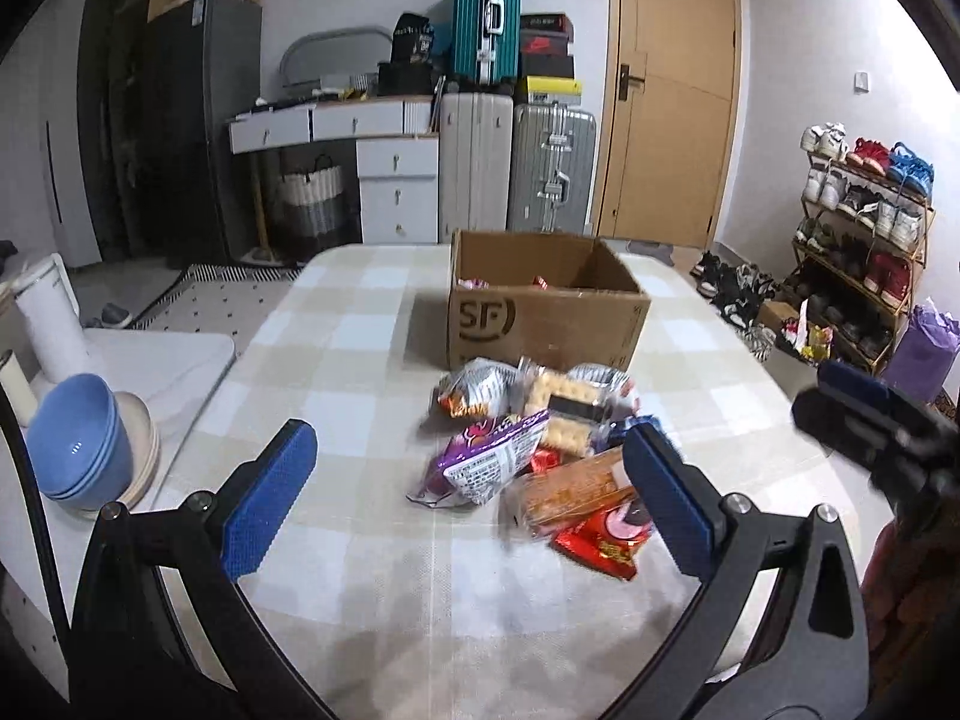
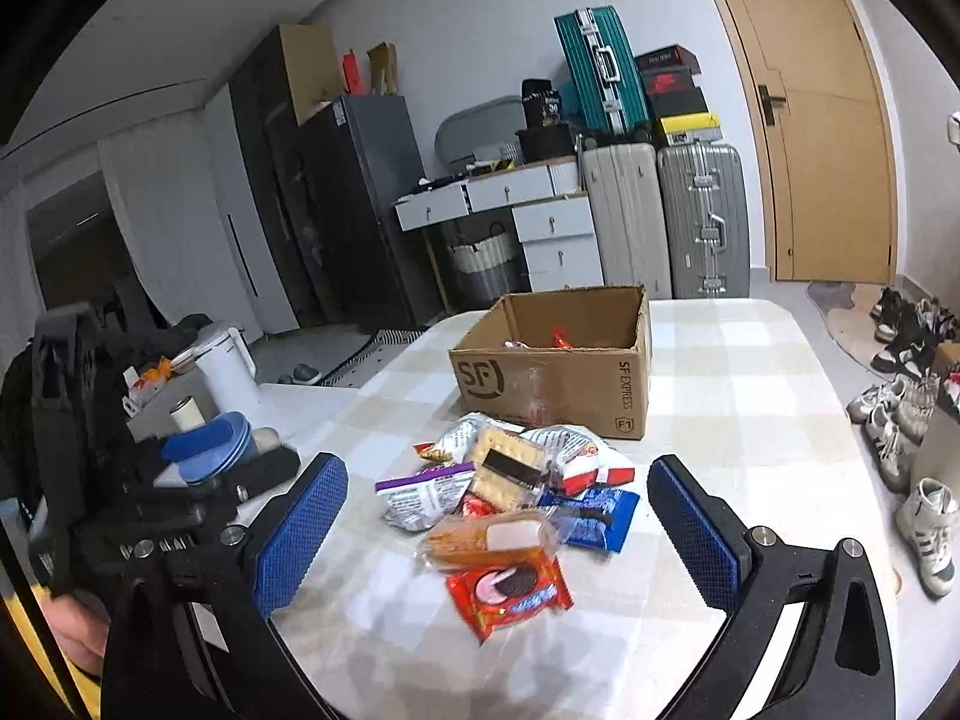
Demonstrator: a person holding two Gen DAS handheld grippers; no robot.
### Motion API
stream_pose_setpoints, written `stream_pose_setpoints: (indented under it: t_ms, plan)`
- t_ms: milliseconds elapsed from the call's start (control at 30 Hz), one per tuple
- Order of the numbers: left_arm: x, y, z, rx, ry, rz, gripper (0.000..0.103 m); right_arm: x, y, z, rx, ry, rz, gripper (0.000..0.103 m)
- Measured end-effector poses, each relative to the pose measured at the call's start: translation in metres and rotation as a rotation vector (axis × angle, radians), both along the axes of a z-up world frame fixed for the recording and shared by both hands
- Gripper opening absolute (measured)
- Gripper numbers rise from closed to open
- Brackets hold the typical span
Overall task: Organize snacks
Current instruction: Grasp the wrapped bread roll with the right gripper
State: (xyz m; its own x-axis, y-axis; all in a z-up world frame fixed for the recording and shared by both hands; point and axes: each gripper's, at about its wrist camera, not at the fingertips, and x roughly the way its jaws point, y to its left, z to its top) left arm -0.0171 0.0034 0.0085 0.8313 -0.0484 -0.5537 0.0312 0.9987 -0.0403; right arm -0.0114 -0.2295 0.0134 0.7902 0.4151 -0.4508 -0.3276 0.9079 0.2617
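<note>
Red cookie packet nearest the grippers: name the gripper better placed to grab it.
Right, probably. The red cookie packet lies centred ahead of the open right gripper; the open left gripper has it off towards its right finger.

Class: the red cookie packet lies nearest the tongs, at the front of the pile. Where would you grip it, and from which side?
Probably grip the red cookie packet across its free front end, coming from the near side. It lies flat with that end clear on the tablecloth, while the orange packet overlaps its far end.

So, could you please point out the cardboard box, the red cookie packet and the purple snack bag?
cardboard box [image 2: 549,387], right wrist view, on its printed front wall.
red cookie packet [image 2: 510,591], right wrist view, on the cookie picture.
purple snack bag [image 1: 486,462], left wrist view, on its white label.
</note>
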Motion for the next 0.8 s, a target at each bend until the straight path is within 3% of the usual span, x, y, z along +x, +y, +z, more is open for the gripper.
stream_pose_setpoints:
  t_ms: [133,267,400,567,667,800]
  plan:
    - [0.034,0.001,-0.019,0.007,0.022,0.003,0.102,0.031,0.003,-0.017,0.053,0.067,0.032,0.102]
    - [0.063,0.004,-0.039,-0.001,0.050,0.009,0.102,0.059,0.008,-0.055,0.074,0.197,0.017,0.102]
    - [0.095,0.011,-0.052,-0.058,0.143,-0.032,0.102,0.076,0.009,-0.090,0.078,0.329,0.016,0.097]
    - [0.112,0.019,-0.056,-0.067,0.158,-0.044,0.102,0.088,0.006,-0.108,0.158,0.392,0.042,0.089]
    - [0.116,0.027,-0.057,-0.111,0.187,-0.034,0.102,0.097,0.005,-0.118,0.237,0.454,0.039,0.089]
    - [0.119,0.036,-0.063,-0.165,0.225,-0.021,0.102,0.101,0.013,-0.124,0.248,0.494,0.037,0.083]
